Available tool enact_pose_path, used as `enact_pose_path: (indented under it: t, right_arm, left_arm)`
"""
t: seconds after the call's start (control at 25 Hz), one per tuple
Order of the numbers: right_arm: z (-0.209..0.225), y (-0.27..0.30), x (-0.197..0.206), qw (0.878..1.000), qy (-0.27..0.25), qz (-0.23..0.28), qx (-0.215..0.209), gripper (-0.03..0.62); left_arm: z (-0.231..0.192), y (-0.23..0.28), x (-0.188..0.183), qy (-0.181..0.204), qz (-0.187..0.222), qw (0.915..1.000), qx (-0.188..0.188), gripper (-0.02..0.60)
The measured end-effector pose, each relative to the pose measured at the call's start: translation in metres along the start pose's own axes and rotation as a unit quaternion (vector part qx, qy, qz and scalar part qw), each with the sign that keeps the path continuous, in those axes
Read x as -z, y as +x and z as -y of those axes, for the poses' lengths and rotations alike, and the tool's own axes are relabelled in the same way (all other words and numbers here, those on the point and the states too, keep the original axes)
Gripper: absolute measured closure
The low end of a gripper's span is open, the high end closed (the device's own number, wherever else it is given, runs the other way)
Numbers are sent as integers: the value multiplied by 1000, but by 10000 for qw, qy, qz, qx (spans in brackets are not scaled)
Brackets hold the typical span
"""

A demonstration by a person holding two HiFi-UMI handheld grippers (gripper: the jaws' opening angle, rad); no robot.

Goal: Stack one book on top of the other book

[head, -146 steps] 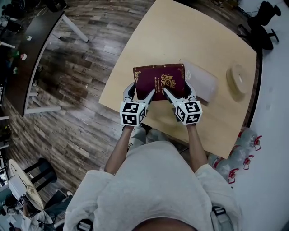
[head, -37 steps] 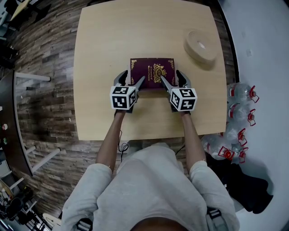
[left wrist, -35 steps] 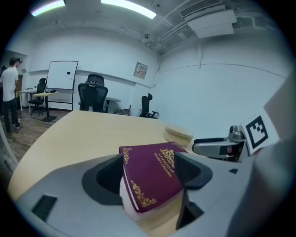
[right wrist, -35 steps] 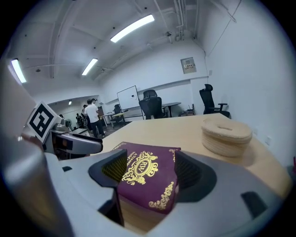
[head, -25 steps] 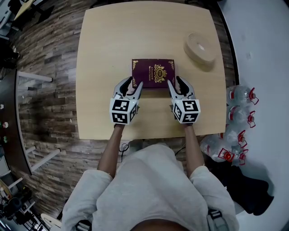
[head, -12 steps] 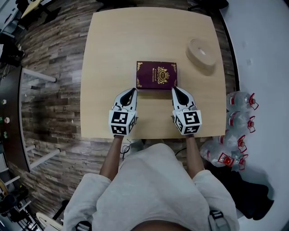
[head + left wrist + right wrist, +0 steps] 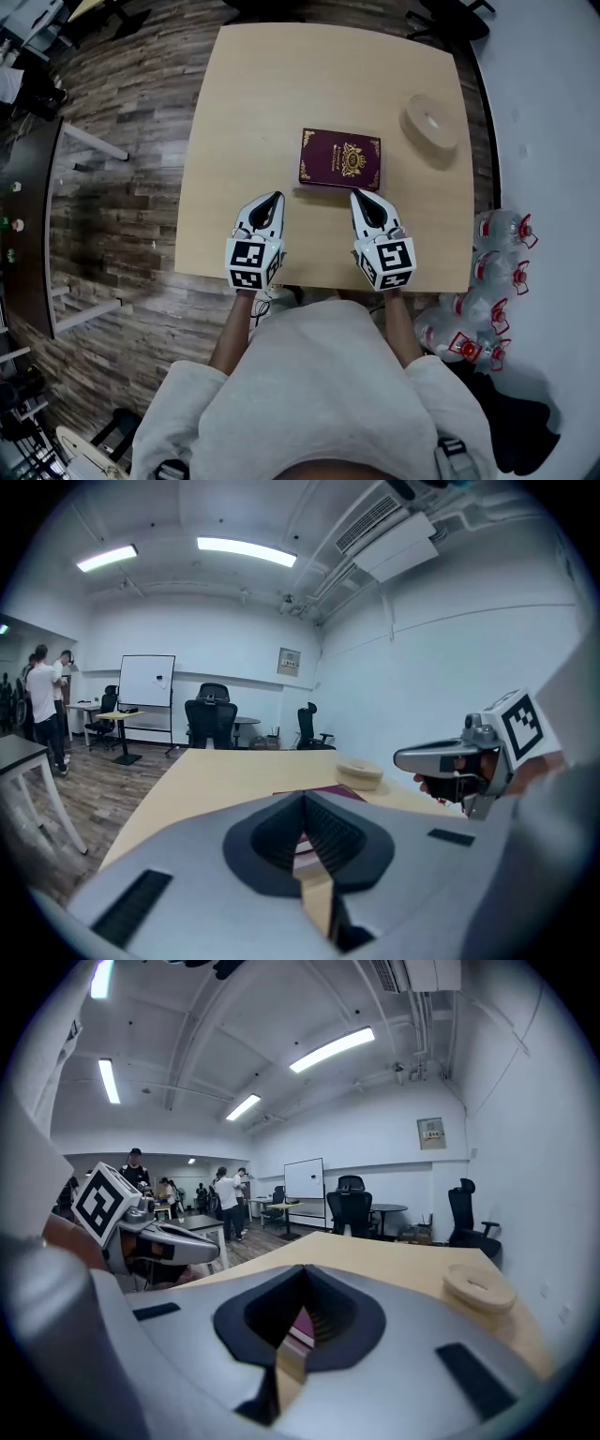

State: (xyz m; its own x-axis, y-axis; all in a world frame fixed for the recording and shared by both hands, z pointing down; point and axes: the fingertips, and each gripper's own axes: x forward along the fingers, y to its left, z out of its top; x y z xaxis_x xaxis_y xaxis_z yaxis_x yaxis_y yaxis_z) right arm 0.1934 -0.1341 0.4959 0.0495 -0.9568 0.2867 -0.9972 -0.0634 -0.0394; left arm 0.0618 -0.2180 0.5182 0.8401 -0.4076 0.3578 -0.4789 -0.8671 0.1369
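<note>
**A:** What's over on the far left?

**B:** A dark table (image 7: pixel 28 244) stands on the plank floor (image 7: pixel 122 225). It is well apart from the pale wooden bench (image 7: pixel 253 112) that carries the things.

**A:** And the left claw?

**B:** The left claw (image 7: pixel 274 196) hangs over the near part of the bench and points away from the person. Its two jaws are pressed together at the tips, with nothing between them. Its own view shows the line where they meet, and past it only the bench top and a sliver of maroon.

**A:** So where is the book?

**B:** The maroon book (image 7: pixel 340 159), with gold print on its cover, lies flat near the middle of the bench. It is just beyond both claws and a little nearer the right one. Neither claw touches it. A pale strip shows under its near edge. I can't tell whether that is a second book beneath it or its own pages.

**A:** The right claw?

**B:** The right claw (image 7: pixel 357 194) sits level with the left one, over the near part of the bench. It is also closed tight and holds nothing. Its tips aim toward the book's near right corner.

**A:** Anything further right?

**B:** A round tan disc (image 7: pixel 429 120) rests on the bench beyond the book, close to the right edge and apart from the book. On the floor to the right of the bench stands a cluster of clear bottles (image 7: pixel 500 272) with red caps.
</note>
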Motion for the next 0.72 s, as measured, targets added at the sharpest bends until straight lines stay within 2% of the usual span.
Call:
enact_pose_path:
  t: [0.32,0.56,0.72]
  right_arm:
    - [-63,36,-19,9957,-290,124,-869,591]
    - [-115,62,-34,9865,-569,227,-1519,591]
    - [-148,74,-43,9806,-678,395,-1794,591]
  left_arm:
    - [-45,-50,1,-230,213,9966,-764,571]
    - [-84,-98,7,-396,340,9883,-1432,571]
    - [-104,-128,10,-473,412,9821,-1778,571]
